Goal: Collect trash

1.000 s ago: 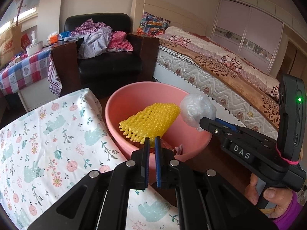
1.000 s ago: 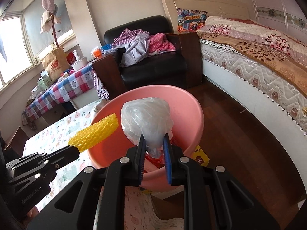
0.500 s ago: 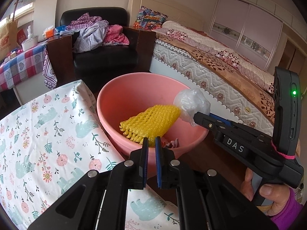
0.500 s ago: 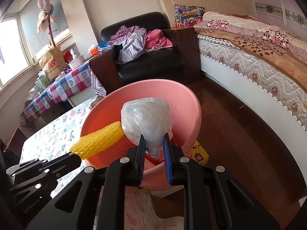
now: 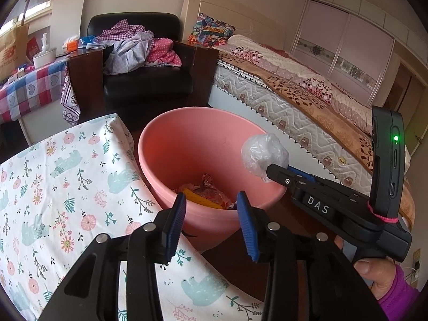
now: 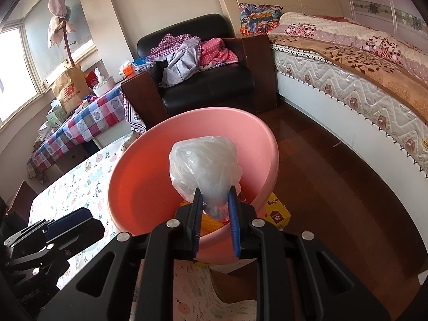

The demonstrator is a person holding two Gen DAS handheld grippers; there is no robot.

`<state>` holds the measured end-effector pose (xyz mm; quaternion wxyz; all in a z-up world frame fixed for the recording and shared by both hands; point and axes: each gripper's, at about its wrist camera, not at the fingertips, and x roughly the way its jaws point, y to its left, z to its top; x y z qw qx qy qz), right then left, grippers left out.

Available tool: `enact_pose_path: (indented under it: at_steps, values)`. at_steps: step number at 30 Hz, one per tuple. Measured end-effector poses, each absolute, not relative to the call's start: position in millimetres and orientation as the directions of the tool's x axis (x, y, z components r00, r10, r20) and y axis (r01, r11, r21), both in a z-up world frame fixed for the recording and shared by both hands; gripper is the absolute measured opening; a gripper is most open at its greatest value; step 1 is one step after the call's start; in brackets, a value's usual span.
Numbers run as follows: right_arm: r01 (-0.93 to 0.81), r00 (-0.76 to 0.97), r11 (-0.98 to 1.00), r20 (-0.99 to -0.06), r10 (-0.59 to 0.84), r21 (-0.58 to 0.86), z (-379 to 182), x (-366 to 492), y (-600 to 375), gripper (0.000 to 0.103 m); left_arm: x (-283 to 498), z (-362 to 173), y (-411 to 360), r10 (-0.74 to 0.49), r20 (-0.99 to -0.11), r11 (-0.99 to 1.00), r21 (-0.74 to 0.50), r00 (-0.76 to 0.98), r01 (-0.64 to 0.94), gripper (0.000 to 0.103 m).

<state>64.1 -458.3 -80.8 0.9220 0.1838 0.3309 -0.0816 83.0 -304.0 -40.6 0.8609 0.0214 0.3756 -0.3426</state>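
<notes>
Behind the flowery table [image 5: 67, 176] are a bed [image 5: 307, 93] and a black chair [image 5: 144, 77]. A pink tub [image 5: 203, 139] sits beside the table with yellow foam [image 5: 200, 199] and wrappers inside. The left claw [image 5: 211, 222] is spread wide with nothing in it. The right claw [image 6: 215, 208] pinches a plastic bag [image 6: 204, 165] over the tub.
</notes>
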Motion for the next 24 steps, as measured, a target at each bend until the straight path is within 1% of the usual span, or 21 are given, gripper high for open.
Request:
enact_pose_path:
  at_steps: [2, 4, 7, 12, 20, 24]
  values:
    - [0.274, 0.765, 0.919, -0.643, -0.030, 0.283, -80.7, 64.4, -458.4, 0.024, 82.1, -40.5, -304.3, -0.574, -0.660, 0.764, -0.221, 0.484, 0.606, 0.039]
    - [0.275, 0.768, 0.920, -0.639, -0.036, 0.279, -79.5, 63.7, -458.4, 0.032, 81.8, -39.7, -302.3, -0.575, -0.658, 0.766, -0.224, 0.487, 0.602, 0.040]
    - [0.274, 0.774, 0.921, -0.633, -0.040, 0.276, -77.2, 62.0, -457.9, 0.033, 81.8, -38.5, -299.1, -0.577, -0.654, 0.769, -0.234, 0.489, 0.595, 0.043]
    - [0.257, 0.776, 0.928, -0.629, -0.032, 0.270, -73.1, 60.4, -453.2, 0.033, 80.6, -36.5, -295.7, -0.578, -0.650, 0.772, -0.241, 0.493, 0.588, 0.045]
    - [0.203, 0.798, 0.952, -0.602, -0.027, 0.227, -57.2, 50.1, -430.8, 0.033, 72.3, -26.6, -289.2, -0.566, -0.627, 0.783, -0.206, 0.535, 0.587, 0.045]
    - [0.179, 0.805, 0.963, -0.593, -0.024, 0.203, -50.0, 44.2, -419.9, 0.034, 70.5, -20.8, -283.9, -0.563, -0.619, 0.791, -0.212, 0.547, 0.574, 0.045]
